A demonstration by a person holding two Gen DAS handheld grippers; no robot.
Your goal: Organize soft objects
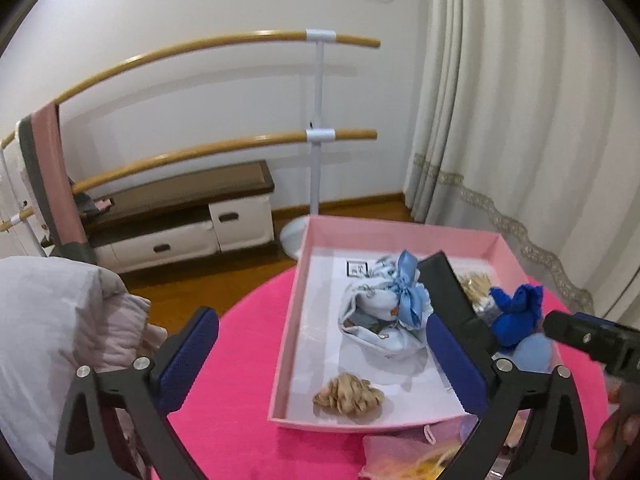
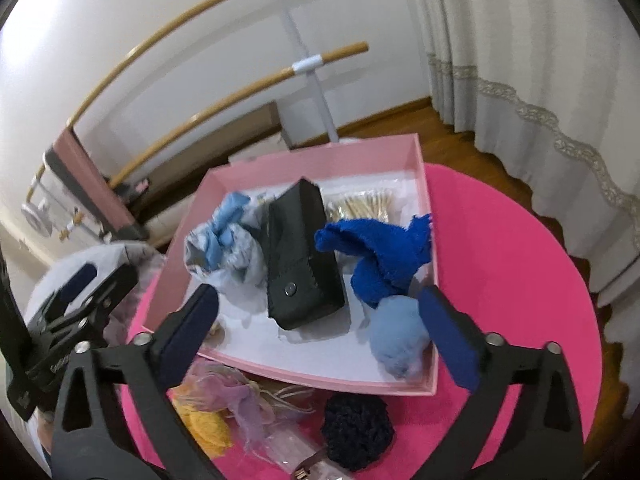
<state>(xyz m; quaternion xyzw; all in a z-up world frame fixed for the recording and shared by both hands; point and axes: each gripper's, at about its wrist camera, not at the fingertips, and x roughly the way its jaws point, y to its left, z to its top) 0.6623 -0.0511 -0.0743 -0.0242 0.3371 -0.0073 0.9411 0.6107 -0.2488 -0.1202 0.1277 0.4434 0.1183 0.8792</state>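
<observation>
Pink tray (image 1: 294,300) sits on round pink table (image 1: 248,360); near wall of tray close to table's front edge, far corners reach toward the back rim. Open table strip to L of tray and to R of it in the right wrist view (image 2: 500,280).

L gripper (image 1: 320,356): fingers spread wide, nothing between pads, hovering over tray's near-left part. R gripper (image 2: 320,340): also spread wide, empty, above tray's front wall; its right pad just beside the light-blue pompom (image 2: 396,340).

In tray: pale-blue printed cloth bundle w/ satin bow (image 1: 384,304) mid-left; black snap case (image 2: 304,264) centre, tilted; royal-blue knit piece (image 2: 380,256) right, touching pompom; tan curly tuft (image 1: 348,394) near front-left corner; straw-colored bundle (image 2: 368,204) at back.

Outside tray, front of table: dark navy knit ball (image 2: 356,424), lilac/pink gauze pouch (image 2: 248,396), yellow knit bit (image 2: 208,428).

Obstacles: white padded jacket (image 1: 48,340) hard by L edge of table. Ballet barre (image 1: 320,120), low cabinet (image 1: 180,220), curtain (image 1: 520,120) well behind.

Hard to read: case partly hides straw bundle; small label on tray floor illegible; front items cut off by gripper frames.
</observation>
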